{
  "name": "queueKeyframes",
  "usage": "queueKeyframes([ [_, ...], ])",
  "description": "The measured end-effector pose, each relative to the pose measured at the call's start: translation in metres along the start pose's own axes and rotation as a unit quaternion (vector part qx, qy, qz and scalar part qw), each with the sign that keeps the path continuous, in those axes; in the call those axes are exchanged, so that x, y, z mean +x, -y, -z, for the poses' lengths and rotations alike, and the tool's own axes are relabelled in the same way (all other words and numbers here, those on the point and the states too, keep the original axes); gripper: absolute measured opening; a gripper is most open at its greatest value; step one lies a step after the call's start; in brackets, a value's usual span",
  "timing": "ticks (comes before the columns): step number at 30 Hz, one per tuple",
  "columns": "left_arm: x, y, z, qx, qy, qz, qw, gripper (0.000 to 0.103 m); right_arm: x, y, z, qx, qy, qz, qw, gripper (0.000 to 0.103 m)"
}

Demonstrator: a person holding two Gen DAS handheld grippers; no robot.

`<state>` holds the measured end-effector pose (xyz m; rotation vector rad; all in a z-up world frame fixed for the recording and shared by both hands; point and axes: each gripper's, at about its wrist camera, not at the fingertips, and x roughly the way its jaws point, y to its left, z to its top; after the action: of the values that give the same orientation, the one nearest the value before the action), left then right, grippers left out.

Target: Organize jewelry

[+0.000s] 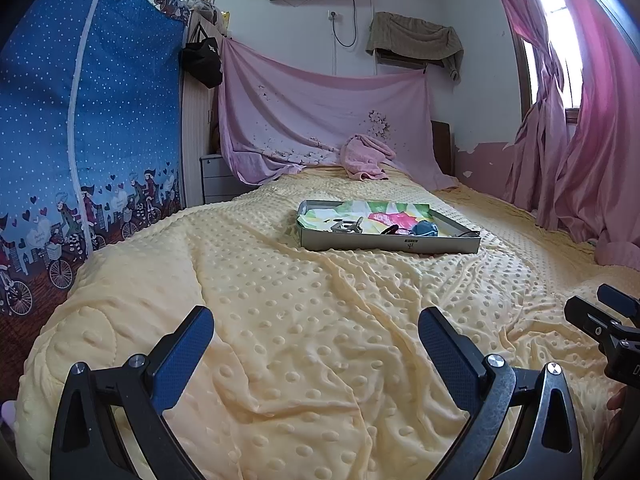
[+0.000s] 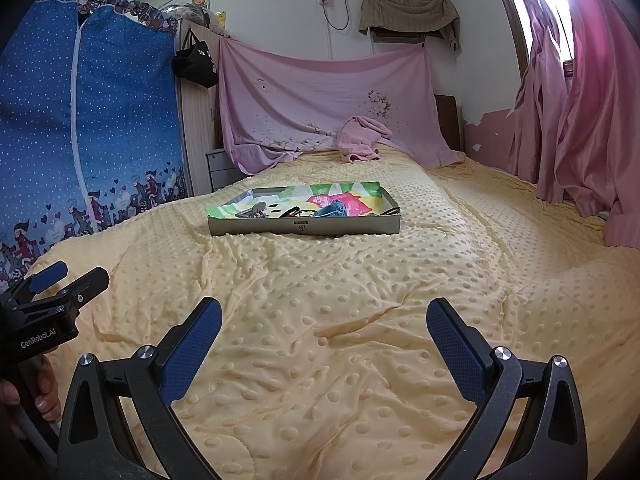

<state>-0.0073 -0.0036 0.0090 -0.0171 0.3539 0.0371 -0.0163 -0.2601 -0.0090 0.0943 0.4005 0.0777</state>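
Left gripper (image 1: 316, 334) and right gripper (image 2: 324, 326), each with jaws spread wide and holding nothing, hover side by side over the near end of the yellow dotted blanket (image 1: 280, 280), well short of the work. The jewelry (image 2: 298, 211), a loose cluster of small dark and metallic pieces beside a blue item (image 2: 334, 209), lies inside the shallow tray (image 2: 304, 227), which rests flat mid-bed. The walled tray probably keeps small pieces from sinking into the soft blanket. Whether the pieces are already sorted cannot be told.
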Motion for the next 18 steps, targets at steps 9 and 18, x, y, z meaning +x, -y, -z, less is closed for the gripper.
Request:
queueKeyframes([
  [9, 0.0006, -0.0005, 0.0006, -0.001, 0.0, 0.0, 1.0, 0.103, 0.0001, -0.0001, 0.0, 0.0, 0.0, 0.0, 1.0, 0.101],
  [18, -0.0004, -0.0008, 0.0009, -0.002, 0.0, -0.002, 1.0, 0.103, 0.0002, 0.0002, -0.0003, 0.001, -0.001, 0.0, 1.0, 0.101],
])
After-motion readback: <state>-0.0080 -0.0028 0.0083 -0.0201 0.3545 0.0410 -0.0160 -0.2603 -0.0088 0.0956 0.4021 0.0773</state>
